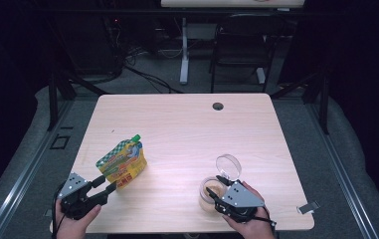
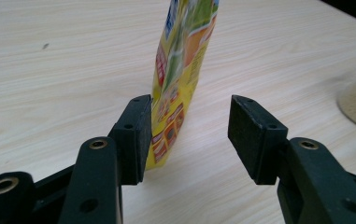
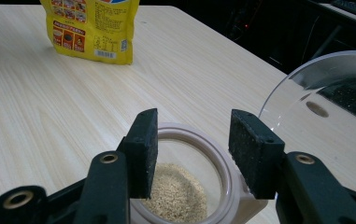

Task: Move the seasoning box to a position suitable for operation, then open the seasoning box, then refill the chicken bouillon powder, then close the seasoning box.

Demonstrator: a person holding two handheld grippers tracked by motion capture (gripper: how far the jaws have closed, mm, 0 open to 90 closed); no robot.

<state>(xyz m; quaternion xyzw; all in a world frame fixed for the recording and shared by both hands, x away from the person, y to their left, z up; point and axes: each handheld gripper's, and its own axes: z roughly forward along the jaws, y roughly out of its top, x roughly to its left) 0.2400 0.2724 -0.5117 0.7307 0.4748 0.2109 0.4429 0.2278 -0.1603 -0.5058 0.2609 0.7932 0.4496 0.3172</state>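
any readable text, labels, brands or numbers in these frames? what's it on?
No text can be read.
Yellow stand-up pouch with green cap: front print too small in the high view.
The pouch's edge in the left gripper view: blurred.
The pouch's back in the right gripper view: fine print and a barcode, illegible.
Clear jar of tan grains, hinged lid open: no label seen.

place: lab | signs: black curtains [image 1: 8,59], floor cables [image 1: 147,74], bare table [image 1: 187,124]
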